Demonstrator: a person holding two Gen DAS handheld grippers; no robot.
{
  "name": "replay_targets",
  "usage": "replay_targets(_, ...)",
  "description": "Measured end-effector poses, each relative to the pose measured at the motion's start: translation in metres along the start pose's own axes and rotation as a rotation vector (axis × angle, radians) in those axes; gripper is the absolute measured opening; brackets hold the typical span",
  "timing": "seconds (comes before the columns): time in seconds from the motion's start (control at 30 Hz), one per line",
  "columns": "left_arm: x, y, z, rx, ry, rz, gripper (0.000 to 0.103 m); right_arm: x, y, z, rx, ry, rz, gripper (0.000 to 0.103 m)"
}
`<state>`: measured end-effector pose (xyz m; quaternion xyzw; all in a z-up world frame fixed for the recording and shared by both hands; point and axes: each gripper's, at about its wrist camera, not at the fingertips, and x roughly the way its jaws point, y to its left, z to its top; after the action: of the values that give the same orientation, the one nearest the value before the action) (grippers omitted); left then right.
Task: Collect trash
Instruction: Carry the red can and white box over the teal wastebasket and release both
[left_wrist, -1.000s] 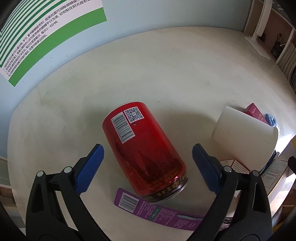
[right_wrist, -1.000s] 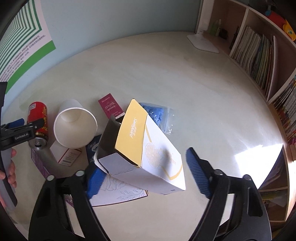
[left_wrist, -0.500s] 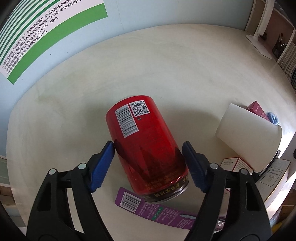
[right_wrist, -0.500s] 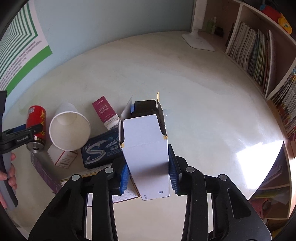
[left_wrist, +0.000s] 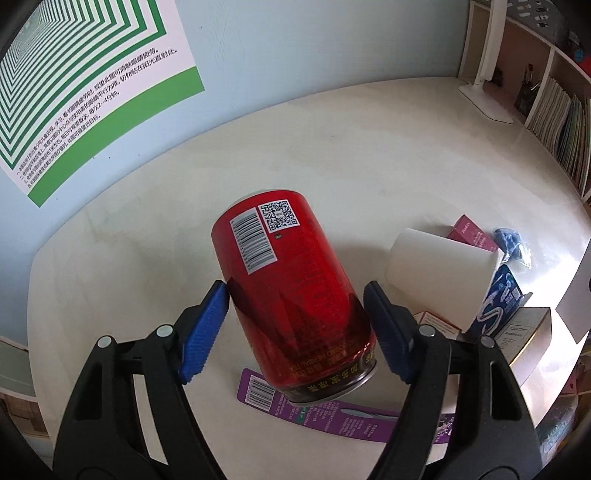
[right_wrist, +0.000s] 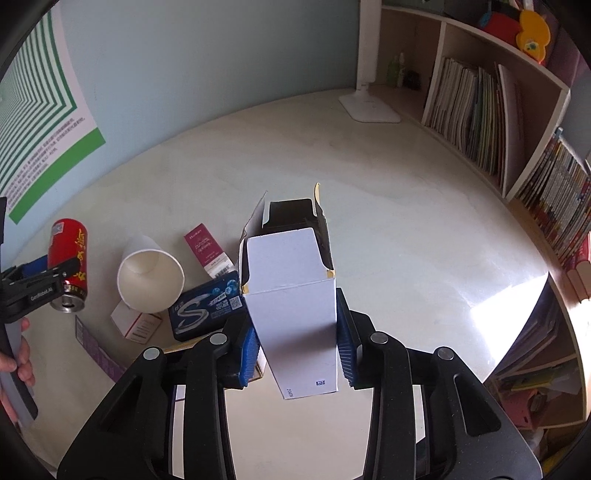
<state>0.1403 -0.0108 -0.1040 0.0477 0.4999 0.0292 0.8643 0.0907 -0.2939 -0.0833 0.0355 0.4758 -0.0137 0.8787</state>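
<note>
My left gripper (left_wrist: 295, 325) pinches a glossy red metal drink can (left_wrist: 291, 295) between its two ribbed blue pads, one on each side of the round body; the jaws have just been closing and now press on it. The can is tilted, with its barcode and square code on top and its silver rim at the bottom, above a flat purple paper strip (left_wrist: 332, 413) that lies on the smooth cream tabletop (left_wrist: 332, 147). My right gripper (right_wrist: 297, 350) has also just been closing, and its blue pads now squeeze a white cardboard box (right_wrist: 295, 302) with a matt surface; the torn flaps at the far end of the box stand open and show a dark inside. On the table between the two grippers lies a white paper cup (right_wrist: 149, 278) on its side, its round mouth facing the right camera. Beside it are a small dark red carton (right_wrist: 207, 249), a shiny dark blue flat pack with a silver letter S (right_wrist: 207, 310), and a small white carton with red edges (right_wrist: 135, 321) partly under the cup. A hand (right_wrist: 18, 354) at the left edge holds the handle of the left gripper.
</note>
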Motion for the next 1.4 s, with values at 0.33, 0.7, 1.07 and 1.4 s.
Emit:
replay_targets(0.33,-0.058,-0.060,-0.005,0.165,-0.104,-0.056,0.073,-0.052,-0.038,-0.026,0.099,-0.084,-0.034,0.037)
replay_targets(0.7,-0.101,-0.186,-0.046,0.449,-0.144,-0.222,0.073,-0.109,-0.124,-0.102,0.314,-0.114,-0.166,0.037)
replay_targets(1.07,-0.135,-0.326,-0.137,0.781,-0.141,-0.404,0.073,-0.146,-0.207,-0.214,0.625,-0.066,-0.249,0.037)
replay_targets(1.4,-0.128,-0.413,-0.234,1.031,-0.055,-0.500,0.073,-0.148,-0.256,-0.309,0.830,-0.016,-0.226,0.037)
